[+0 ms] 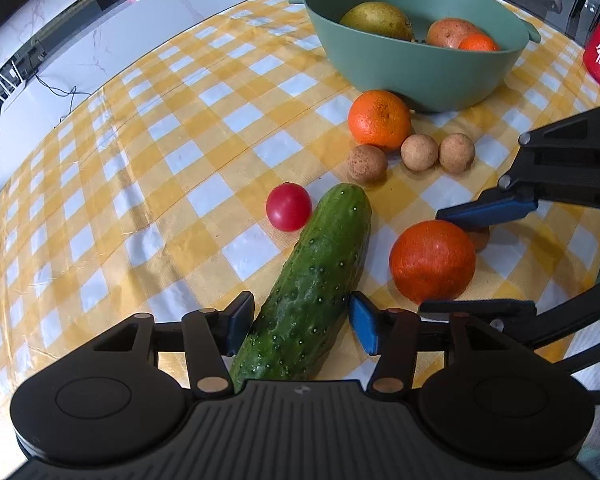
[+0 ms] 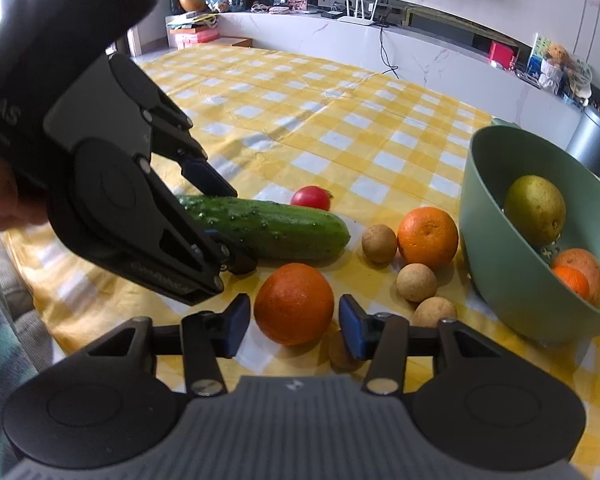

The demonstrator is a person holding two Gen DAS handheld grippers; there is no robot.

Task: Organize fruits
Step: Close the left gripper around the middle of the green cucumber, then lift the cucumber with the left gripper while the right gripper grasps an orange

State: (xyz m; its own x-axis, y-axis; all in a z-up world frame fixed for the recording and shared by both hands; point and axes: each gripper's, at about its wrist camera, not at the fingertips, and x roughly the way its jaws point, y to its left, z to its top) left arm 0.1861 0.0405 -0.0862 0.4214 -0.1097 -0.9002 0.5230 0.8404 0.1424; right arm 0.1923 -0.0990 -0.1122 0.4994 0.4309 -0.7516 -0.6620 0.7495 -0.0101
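The table (image 1: 148, 168) with the yellow checked cloth fills both views. The green bowl (image 1: 420, 68) stands at the upper right of the left wrist frame and holds a pear (image 1: 376, 20) and two orange-coloured fruits. The cucumber (image 1: 308, 300) lies in the lower centre, between the fingers of the left hand-held gripper (image 1: 302, 326), which stand apart at both its sides. In the right wrist view, the right hand-held gripper (image 2: 289, 326) is also spread wide around an orange (image 2: 294, 304). A second orange (image 1: 379, 119) rests near the bowl, beside three small brown fruits (image 1: 419, 152) and a tomato (image 1: 289, 207).
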